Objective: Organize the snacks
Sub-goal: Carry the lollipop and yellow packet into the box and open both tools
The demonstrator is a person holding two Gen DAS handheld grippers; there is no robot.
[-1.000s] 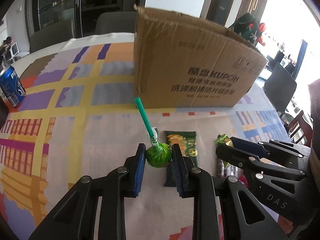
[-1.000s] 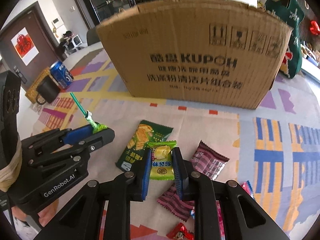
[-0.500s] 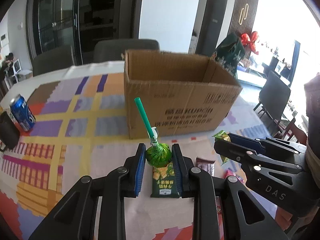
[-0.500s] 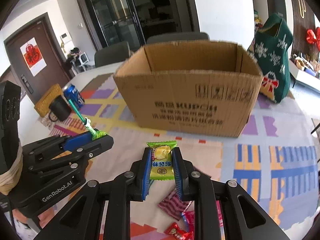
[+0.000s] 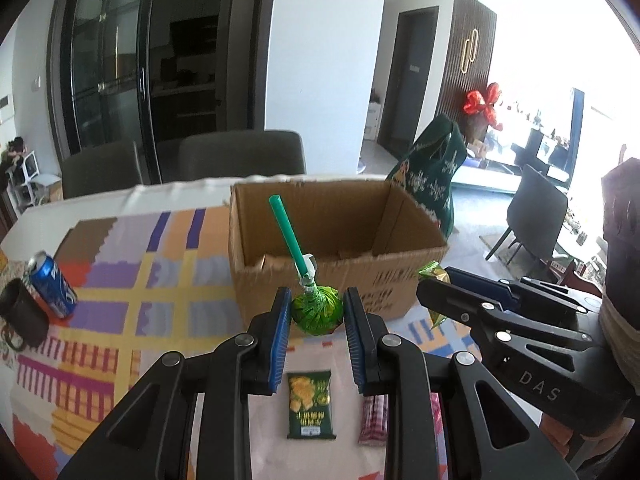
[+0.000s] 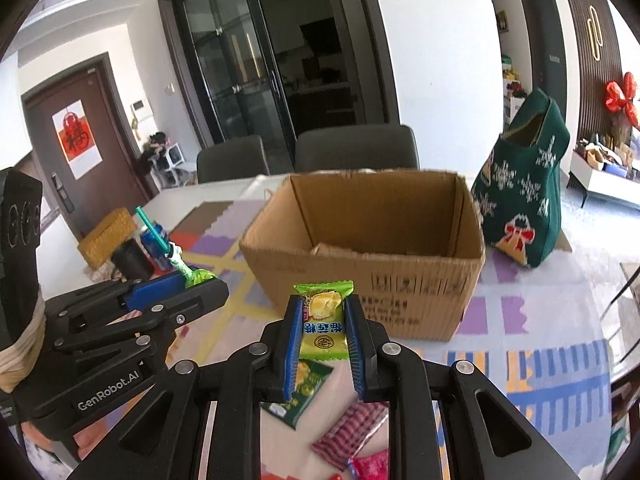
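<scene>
The left gripper (image 5: 316,316) clenches a round green-wrapped lollipop (image 5: 317,314); the right gripper (image 6: 322,322) grips a yellow-green candy packet (image 6: 323,320). Both hover before the open brown cardboard box (image 6: 360,280). A low carry could catch the near rim. The box interior looks roomy.

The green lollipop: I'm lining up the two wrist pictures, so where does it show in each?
Left wrist: the green lollipop sits low at centre, clamped in the left gripper, stick slanting up-left.
Right wrist: at the left edge, mid-height, poking from the left gripper, near the blue can.
Shared landmark: the open cardboard box, just behind both grippers.
</scene>
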